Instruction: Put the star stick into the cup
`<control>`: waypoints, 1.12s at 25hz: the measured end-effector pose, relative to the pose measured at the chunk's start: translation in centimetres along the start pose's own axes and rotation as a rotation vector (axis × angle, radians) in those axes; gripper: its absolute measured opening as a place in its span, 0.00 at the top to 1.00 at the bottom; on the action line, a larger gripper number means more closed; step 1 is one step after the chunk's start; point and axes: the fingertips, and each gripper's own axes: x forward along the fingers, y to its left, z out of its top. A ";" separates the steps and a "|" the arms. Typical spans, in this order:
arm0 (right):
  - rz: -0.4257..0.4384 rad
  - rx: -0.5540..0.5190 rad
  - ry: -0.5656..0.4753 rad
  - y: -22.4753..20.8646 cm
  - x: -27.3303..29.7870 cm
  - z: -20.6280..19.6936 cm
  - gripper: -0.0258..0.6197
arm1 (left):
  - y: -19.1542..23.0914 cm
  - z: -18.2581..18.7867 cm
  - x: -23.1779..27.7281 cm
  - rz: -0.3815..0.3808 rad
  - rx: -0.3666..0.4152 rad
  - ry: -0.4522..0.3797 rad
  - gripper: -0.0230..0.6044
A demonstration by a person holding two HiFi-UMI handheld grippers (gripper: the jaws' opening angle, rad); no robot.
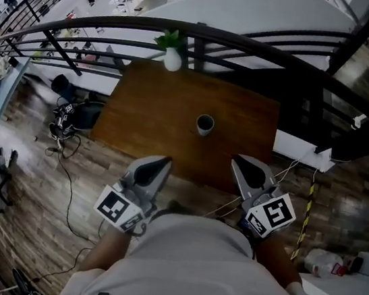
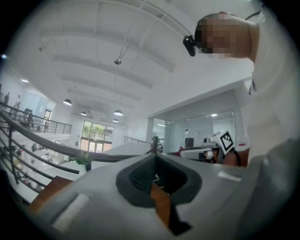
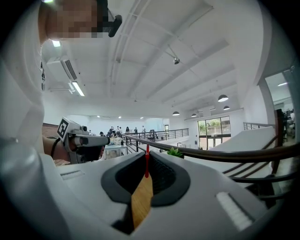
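Star stick (image 3: 147, 161): seen only in the right gripper view, as a thin red sliver standing upright in the seam where the jaw tips meet; its star cannot be made out, and the head view does not show it. Right gripper (image 1: 236, 161): jaws clenched on that sliver, tips over the near edge of the table (image 1: 140, 120), marker cube (image 1: 271, 214) toward the person. Left gripper (image 1: 166, 162): jaws pressed together with nothing between them, as its own view shows; it is also at the table's near edge, to the left of the other and well apart from it. Cup (image 1: 205, 124): upright on the brown tabletop, right of centre, opening upward, interior dark; it stands beyond both grippers, nearer the right one, and touches neither. Plant (image 1: 173, 51): green leaves in a white vase at the table's far edge, just inside the dark curved railing (image 1: 266, 49). Floor (image 1: 41, 198): wood planks, with cables trailing on the left. The person's light shirt (image 1: 200, 275) fills the lower part of the head view. Each gripper view shows the other gripper off to one side, with a large white hall behind.
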 end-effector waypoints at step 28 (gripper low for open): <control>-0.031 0.037 0.016 -10.4 9.7 0.5 0.92 | 11.8 -1.7 9.3 0.016 -0.057 0.077 0.96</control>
